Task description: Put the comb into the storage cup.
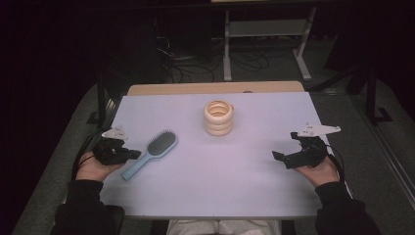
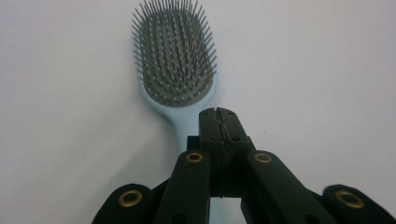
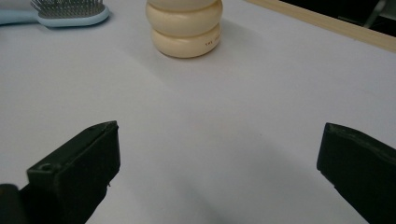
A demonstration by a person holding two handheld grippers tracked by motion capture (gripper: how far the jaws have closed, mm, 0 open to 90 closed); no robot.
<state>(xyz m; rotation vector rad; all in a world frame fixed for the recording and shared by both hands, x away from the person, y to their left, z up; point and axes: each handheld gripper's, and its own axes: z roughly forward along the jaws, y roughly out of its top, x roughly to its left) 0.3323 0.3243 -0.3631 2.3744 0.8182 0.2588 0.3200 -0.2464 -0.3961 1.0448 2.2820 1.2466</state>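
Black two-jaw left gripper (image 1: 134, 154) sits at the table's left edge, its jaws pressed flat together with nothing between them. In the left gripper view the closed tips (image 2: 218, 114) hover over the neck of a light blue plastic hairbrush with grey bristles (image 2: 180, 70), just where handle meets head; whether they touch it cannot be told. From the high view the hairbrush (image 1: 151, 152) lies bristles up on the pale lavender tabletop (image 1: 220, 181), its handle slanting toward the person's near left and its head pointing toward the table's middle, with the gripper just beside the handle.

At the right edge, the black right gripper (image 1: 283, 159) is held in the person's right hand (image 1: 320, 171) with its jaws spread wide and empty. In the right gripper view the two jaws stand far apart over bare tabletop (image 3: 224, 154).

Between the two, toward the far side of the table, stands a cream-coloured stack of rounded rings (image 1: 219, 117), well apart from both grippers. It appears in the right gripper view (image 3: 184, 28) too, with the brush head (image 3: 70, 14) off to its left.
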